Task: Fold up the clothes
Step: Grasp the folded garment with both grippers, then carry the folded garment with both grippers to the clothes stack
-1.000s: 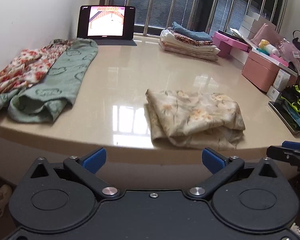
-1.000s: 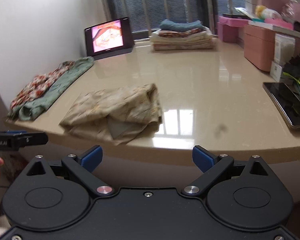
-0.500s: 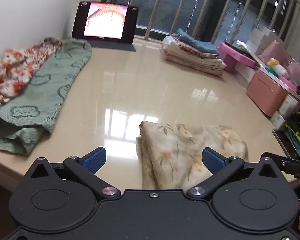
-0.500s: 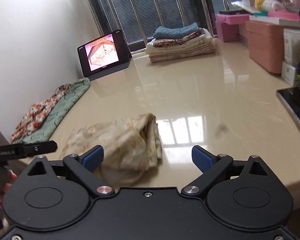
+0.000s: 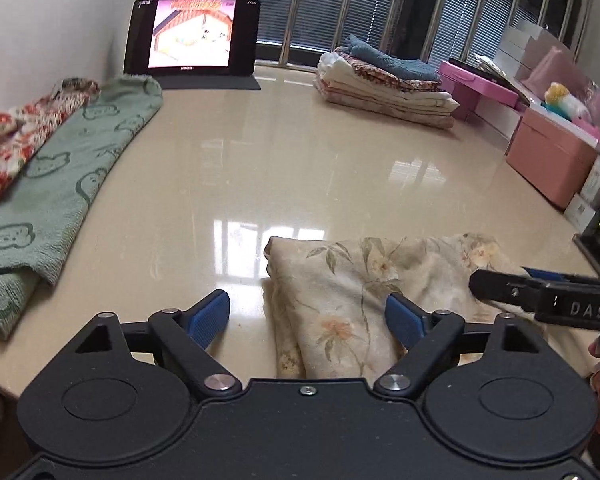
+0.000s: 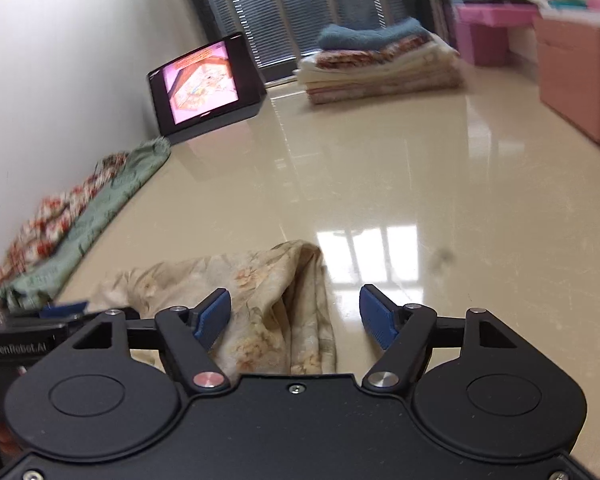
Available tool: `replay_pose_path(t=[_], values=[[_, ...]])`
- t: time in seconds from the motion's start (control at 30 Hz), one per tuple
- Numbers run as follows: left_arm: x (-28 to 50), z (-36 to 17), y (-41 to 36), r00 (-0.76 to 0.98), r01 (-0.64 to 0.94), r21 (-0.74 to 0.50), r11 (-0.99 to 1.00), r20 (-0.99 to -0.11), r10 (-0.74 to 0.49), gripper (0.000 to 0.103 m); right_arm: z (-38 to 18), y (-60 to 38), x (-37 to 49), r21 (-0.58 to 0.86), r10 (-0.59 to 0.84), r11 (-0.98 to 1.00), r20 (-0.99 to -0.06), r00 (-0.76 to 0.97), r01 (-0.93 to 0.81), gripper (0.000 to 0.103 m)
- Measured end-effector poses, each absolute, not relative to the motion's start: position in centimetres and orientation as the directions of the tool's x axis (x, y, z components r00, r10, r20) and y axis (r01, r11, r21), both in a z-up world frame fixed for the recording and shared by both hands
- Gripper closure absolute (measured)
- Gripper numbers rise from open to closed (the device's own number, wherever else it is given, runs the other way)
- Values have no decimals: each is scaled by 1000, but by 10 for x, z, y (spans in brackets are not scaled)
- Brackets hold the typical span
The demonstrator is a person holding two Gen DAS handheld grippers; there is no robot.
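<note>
A folded beige floral cloth lies near the front edge of the glossy beige table. My left gripper is open, its jaws straddling the cloth's left edge just above it. My right gripper is open over the cloth's right end. The right gripper also shows at the right of the left wrist view, over the cloth. The left gripper shows at the left of the right wrist view.
A green towel and a red floral cloth lie at the left. A tablet stands at the back. A stack of folded clothes sits at the back right. Pink boxes line the right edge.
Both grippers have moved forward from off the table's front edge to over the beige cloth, the left at its left end and the right at its right end. Both stay open.
</note>
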State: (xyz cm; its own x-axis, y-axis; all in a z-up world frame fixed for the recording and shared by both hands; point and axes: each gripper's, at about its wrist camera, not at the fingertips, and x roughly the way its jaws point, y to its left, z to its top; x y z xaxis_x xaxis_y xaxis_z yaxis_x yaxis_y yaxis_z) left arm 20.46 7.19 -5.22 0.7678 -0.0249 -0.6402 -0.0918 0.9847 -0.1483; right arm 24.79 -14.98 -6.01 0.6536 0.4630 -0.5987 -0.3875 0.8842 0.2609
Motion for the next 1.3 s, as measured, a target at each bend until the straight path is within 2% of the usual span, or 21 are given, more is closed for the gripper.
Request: replay_pose_path(t=[0.1, 0.17, 0.2, 0.23, 0.3, 0.43, 0.63, 1.0, 1.3], values=[[202, -53, 67, 776, -87, -130, 988, -630, -15, 20, -61, -141, 240, 205, 452, 884, -600, 660, -419, 33], [201, -54, 62, 783, -76, -119, 990, -622, -14, 24, -60, -137, 236, 197, 462, 877, -598, 655, -438, 49], [200, -54, 60, 787, -71, -113, 991, -617, -14, 30, -60, -135, 235, 203, 472, 871, -597, 649, -446, 61], [199, -54, 57, 789, -60, -110, 992, -614, -20, 38, -59, -134, 235, 211, 480, 867, -597, 643, -452, 68], [198, -53, 52, 790, -39, -120, 992, -611, -43, 51, -59, -133, 234, 221, 486, 865, -596, 640, -451, 71], [197, -53, 54, 797, -41, -196, 980, -598, -86, 75, -60, -141, 234, 302, 518, 853, -581, 627, -425, 88], [193, -45, 56, 815, -5, -216, 976, -566, -121, 88, -57, -147, 225, 335, 529, 849, -550, 647, -410, 94], [200, -2, 45, 862, 68, -211, 975, -479, -164, 89, -17, -158, 221, 300, 527, 849, -460, 715, -434, 95], [255, 61, 20, 899, 142, -168, 976, -391, -198, 89, 37, -174, 264, 257, 515, 857, -378, 769, -447, 95]])
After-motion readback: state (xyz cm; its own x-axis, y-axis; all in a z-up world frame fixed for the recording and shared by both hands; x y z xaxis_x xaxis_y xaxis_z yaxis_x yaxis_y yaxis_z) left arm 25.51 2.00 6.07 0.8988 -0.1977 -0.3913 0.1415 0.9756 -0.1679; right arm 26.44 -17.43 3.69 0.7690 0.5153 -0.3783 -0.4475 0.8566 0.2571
